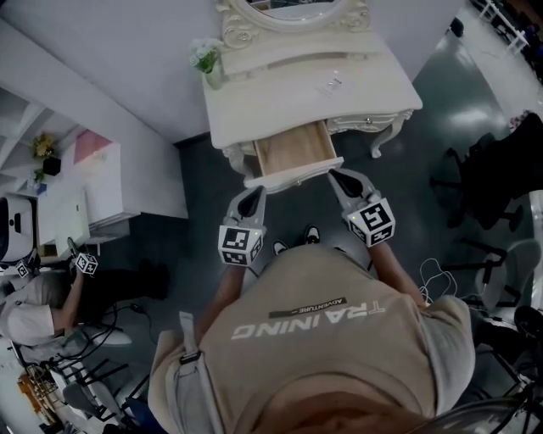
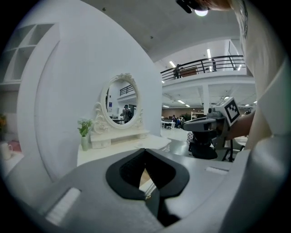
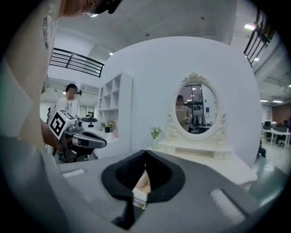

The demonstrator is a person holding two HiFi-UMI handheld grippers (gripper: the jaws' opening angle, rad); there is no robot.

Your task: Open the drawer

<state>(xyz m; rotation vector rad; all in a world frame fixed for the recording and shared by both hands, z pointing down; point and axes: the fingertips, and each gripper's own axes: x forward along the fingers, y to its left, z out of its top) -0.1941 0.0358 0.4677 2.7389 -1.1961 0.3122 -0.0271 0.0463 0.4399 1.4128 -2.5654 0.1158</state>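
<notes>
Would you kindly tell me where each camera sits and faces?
Head view: on the person's head, facing steeply down at the open drawer, left gripper, right gripper and own shoulders.
Left gripper view: on the left gripper, facing the mirror past its shut jaws.
Right gripper view: likewise, on the right gripper.
Both share the mirror.

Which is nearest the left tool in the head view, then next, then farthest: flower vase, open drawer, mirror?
1. open drawer, just ahead of the left tool.
2. flower vase, on the back left corner of the table.
3. mirror, at the table's back, centre.
</notes>
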